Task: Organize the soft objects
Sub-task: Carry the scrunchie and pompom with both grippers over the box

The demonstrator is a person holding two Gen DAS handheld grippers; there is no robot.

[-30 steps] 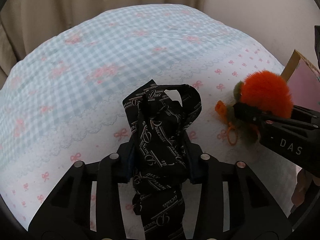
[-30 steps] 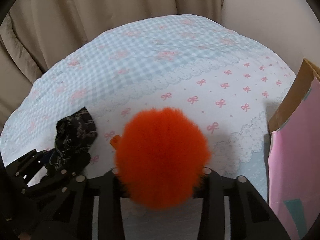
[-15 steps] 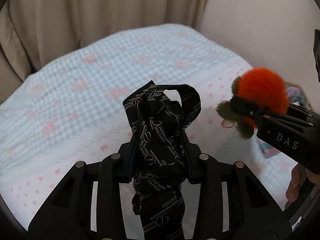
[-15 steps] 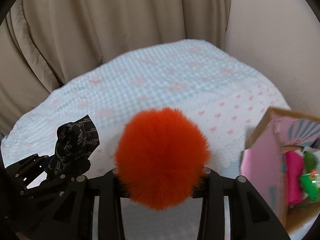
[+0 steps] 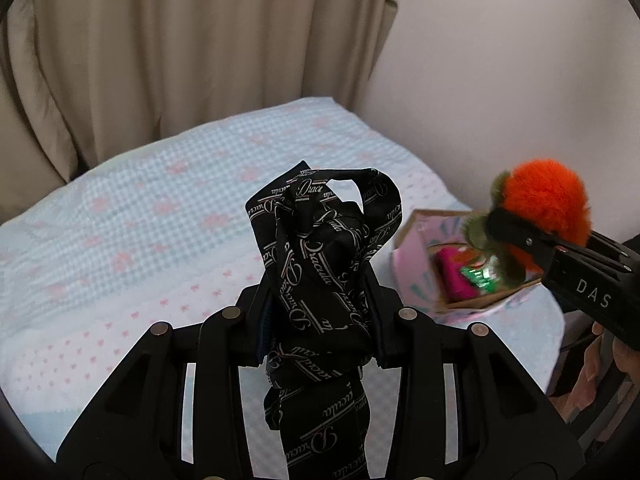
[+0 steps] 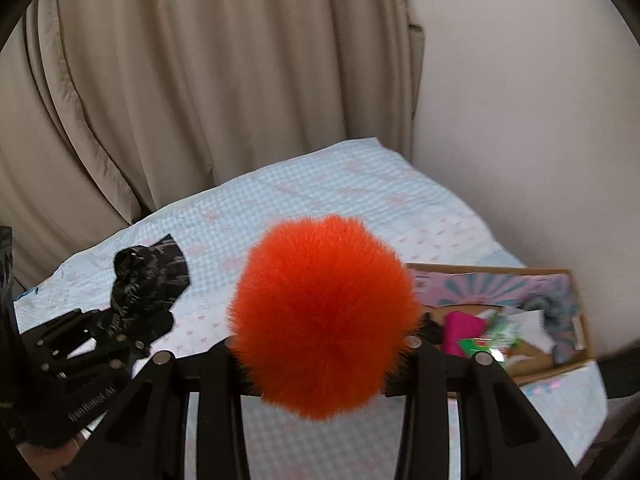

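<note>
**Two grippers loaded, both held above the bed**

Two items are gripped, one per tool. Largest in view is the bed (image 5: 120, 216), covered in a light blue gingham sheet with pink bows, set against beige curtains (image 6: 180, 80) and a pale wall.

At the bed's right edge lies an open cardboard box (image 6: 576, 292) with a pink patterned interior; it contains a magenta item (image 6: 464, 330), a green item and other soft pieces, too blurred to identify.

The left gripper (image 5: 320, 320) is clamped on a black printed scarf (image 5: 324, 264), which bunches above the fingers and hangs below them, clear of the sheet.

The right gripper (image 6: 320, 350) is clamped on an orange pompom (image 6: 324, 312) with green leaf-like tufts (image 5: 478, 232), held in the air beside the box, on its near-left side.
</note>
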